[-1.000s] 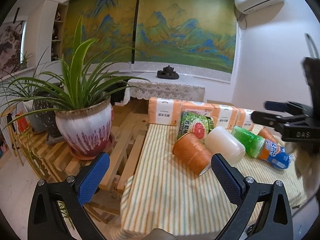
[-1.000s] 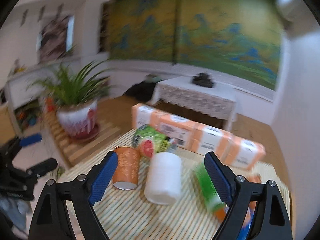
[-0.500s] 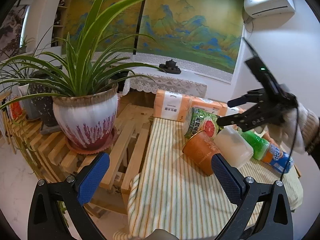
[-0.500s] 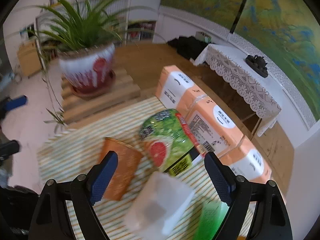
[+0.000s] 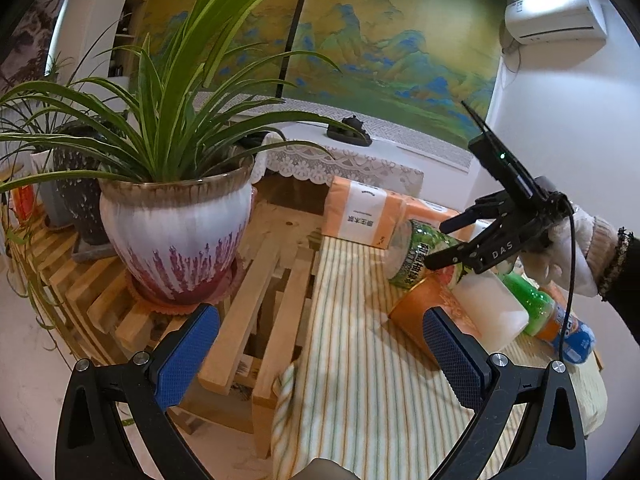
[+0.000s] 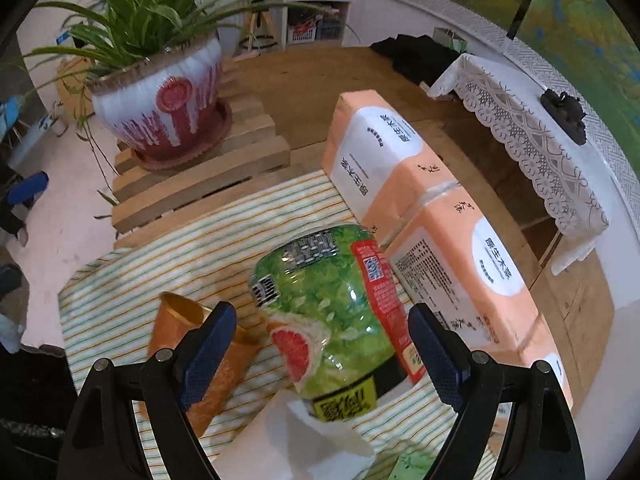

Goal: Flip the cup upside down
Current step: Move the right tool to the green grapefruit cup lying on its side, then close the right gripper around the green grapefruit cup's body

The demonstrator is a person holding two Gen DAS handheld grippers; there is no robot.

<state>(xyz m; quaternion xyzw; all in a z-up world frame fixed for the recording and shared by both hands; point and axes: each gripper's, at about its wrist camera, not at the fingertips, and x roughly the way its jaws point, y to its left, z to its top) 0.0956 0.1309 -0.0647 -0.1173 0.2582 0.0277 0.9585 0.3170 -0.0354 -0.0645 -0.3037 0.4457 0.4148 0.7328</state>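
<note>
The orange cup lies on its side on the striped cloth, touching the green jar at its 3 o'clock. Both the right gripper and left gripper are spread wide, holding nothing. The right one straddles the jar, so closing here would likely catch the jar, or roll it into the white cup.

"DAS" on the right gripper

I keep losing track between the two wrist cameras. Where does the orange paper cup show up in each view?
Left wrist: orange cup lies on its side right of centre, behind the left gripper's right finger.
Right wrist: lower left, behind the right gripper's left finger.
Shared landmark: the green grapefruit bottle beside it.
</note>
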